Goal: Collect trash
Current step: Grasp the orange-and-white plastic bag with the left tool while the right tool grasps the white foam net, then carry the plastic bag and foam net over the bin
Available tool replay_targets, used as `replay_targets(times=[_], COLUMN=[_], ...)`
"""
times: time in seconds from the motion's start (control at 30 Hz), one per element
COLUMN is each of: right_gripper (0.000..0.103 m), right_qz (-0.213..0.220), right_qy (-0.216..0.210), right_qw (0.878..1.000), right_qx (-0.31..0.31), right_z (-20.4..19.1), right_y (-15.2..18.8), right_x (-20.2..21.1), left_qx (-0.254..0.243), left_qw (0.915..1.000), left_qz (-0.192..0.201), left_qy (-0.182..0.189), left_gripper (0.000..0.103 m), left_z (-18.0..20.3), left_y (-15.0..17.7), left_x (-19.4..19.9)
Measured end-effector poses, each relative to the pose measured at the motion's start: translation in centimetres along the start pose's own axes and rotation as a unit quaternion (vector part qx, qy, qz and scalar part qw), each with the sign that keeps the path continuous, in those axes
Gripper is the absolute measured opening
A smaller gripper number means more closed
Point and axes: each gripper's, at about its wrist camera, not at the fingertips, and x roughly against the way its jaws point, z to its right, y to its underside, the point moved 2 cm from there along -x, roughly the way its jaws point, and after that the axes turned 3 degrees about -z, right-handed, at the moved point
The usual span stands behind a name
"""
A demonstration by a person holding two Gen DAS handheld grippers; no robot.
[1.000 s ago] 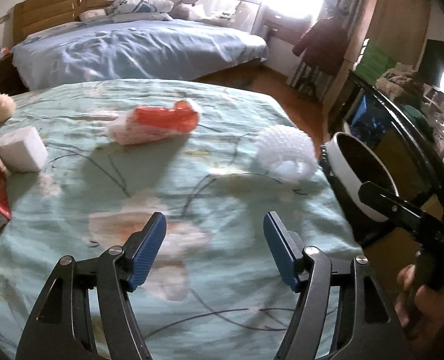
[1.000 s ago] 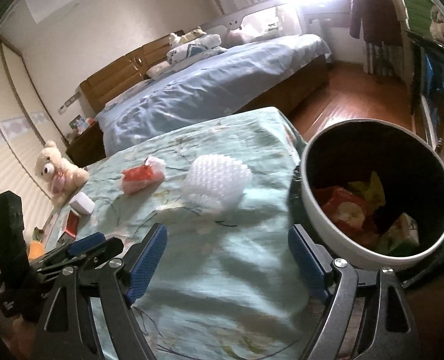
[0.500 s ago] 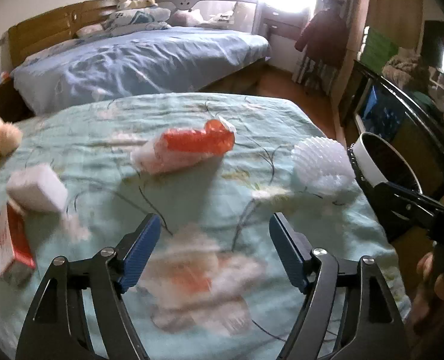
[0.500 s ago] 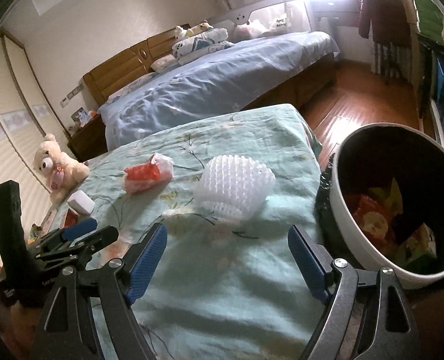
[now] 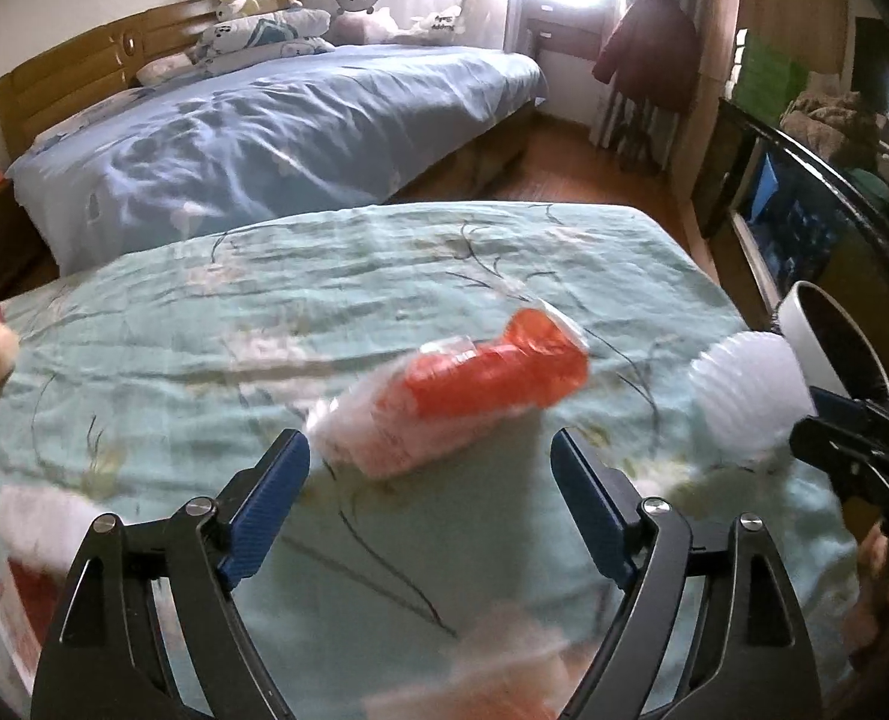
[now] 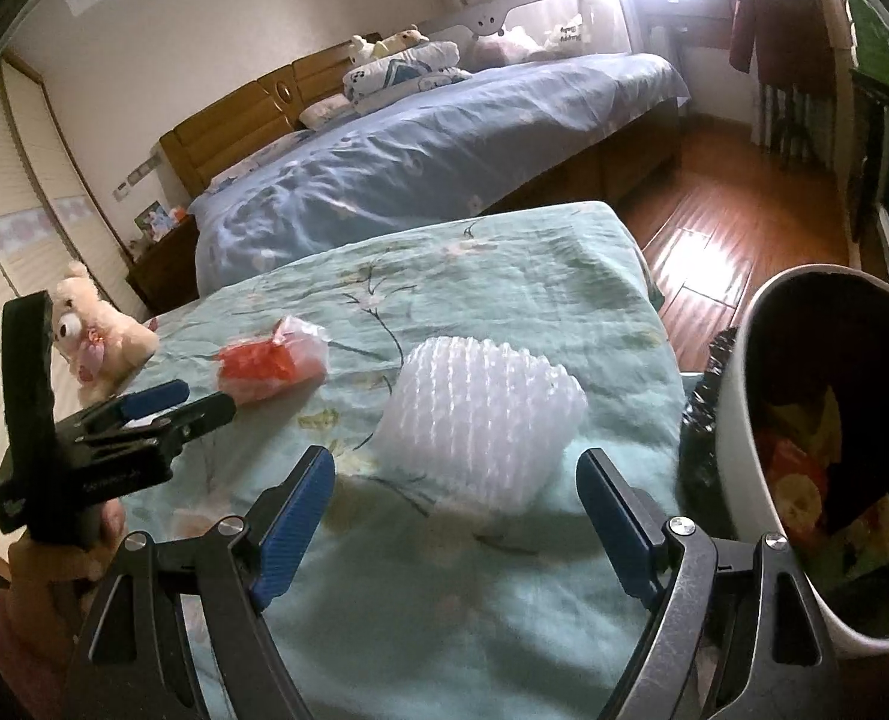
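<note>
Wrapper [image 5: 450,396] lay crosswise just ahead of the wide-open left gripper [image 5: 429,501]; foam net [image 6: 480,414] sat before the wide-open right gripper [image 6: 459,507].

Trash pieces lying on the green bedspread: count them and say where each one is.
3 at least. The red-and-clear plastic wrapper lies mid-bed before the left gripper; the white foam fruit net before the right gripper; a red-and-white carton, blurred, at the left edge. Others may be hidden.

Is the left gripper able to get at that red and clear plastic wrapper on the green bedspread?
Probably yes. The left gripper is open, the red and clear plastic wrapper lies just ahead between its fingers, and nothing blocks the way.
</note>
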Motion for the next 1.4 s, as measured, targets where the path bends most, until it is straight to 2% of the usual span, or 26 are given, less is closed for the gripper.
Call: replay_targets(times=[0.17,0.2,0.23,0.3,0.37,0.4,0.43,0.47,0.5,0.7,0.87,1.0,1.1,1.13,1.2,1.23,1.27,1.4], right_gripper=[0.082,0.075,0.061,0.049,0.04,0.036,0.035,0.034,0.033,0.032,0.03,0.029,0.029,0.029,0.029,0.029,0.029,0.029], right_qz=[0.002,0.005,0.005,0.0,-0.003,-0.004,-0.004,-0.003,-0.003,-0.007,-0.007,-0.006,0.001,0.005,0.018,0.024,0.027,0.037], right_qy=[-0.003,-0.003,-0.001,-0.001,-0.006,-0.009,-0.013,-0.018,-0.023,-0.05,-0.062,-0.058,-0.049,-0.046,-0.038,-0.036,-0.034,-0.022], right_qw=[1.0,1.0,1.0,1.0,1.0,1.0,1.0,1.0,1.0,0.998,0.998,0.998,0.999,0.999,0.999,0.999,0.999,0.998], right_qx=[0.0,0.002,0.004,0.006,0.007,0.01,0.012,0.015,0.017,0.022,0.011,0.011,0.005,0.003,-0.003,-0.008,-0.015,-0.038], right_z=[0.1,0.2,0.3,0.5,0.6,0.7,0.7,0.7,0.7,0.8,0.9,0.7,0.5,0.4,0.5,0.7,1.0,1.9], right_y=[-0.4,-0.4,-0.4,-0.4,-0.4,-0.5,-0.5,-0.6,-0.7,-0.8,-0.1,0.8,1.6,1.8,1.9,1.9,1.9,1.8], right_x=[-1.1,-1.2,-1.4,-1.9,-2.2,-2.3,-2.3,-2.3,-2.3,-2.4,-1.9,-1.1,-0.7,-0.6,-0.2,-0.1,0.0,0.3], left_qx=[-0.023,-0.032,-0.038,-0.05,-0.06,-0.065,-0.068,-0.067,-0.061,0.008,0.06,0.079,0.087,0.094,0.106,0.106,0.105,0.085], left_qw=[0.9997,0.9994,0.9992,0.9985,0.9978,0.9974,0.9972,0.9971,0.9975,0.9998,0.998,0.9959,0.9954,0.9947,0.9931,0.9931,0.9935,0.9961], left_qz=[0.007,0.01,0.01,0.01,0.011,0.011,0.01,0.009,0.008,0.003,0.011,0.021,0.013,0.008,0.004,0.008,0.011,0.011], left_qy=[-0.008,-0.011,-0.012,-0.018,-0.026,-0.029,-0.032,-0.034,-0.036,-0.021,0.016,0.037,0.038,0.041,0.05,0.049,0.042,0.021], left_gripper=[0.084,0.079,0.074,0.056,0.043,0.026,0.019,0.008,0.002,0.0,0.0,0.0,0.002,0.006,0.032,0.042,0.056,0.061], left_z=[0.2,0.4,0.6,1.0,1.4,1.6,1.8,1.9,1.9,1.1,1.0,1.2,0.8,0.5,0.1,0.1,0.2,0.9], left_y=[-0.7,-0.8,-0.8,-0.8,-0.9,-0.8,-0.8,-0.7,-0.6,0.8,2.4,3.3,2.8,2.5,1.8,1.4,0.9,-1.2], left_x=[-1.4,-1.6,-1.8,-2.0,-2.0,-2.0,-2.0,-2.0,-1.8,-0.5,1.3,2.7,2.3,1.9,1.4,1.2,0.9,-1.1])
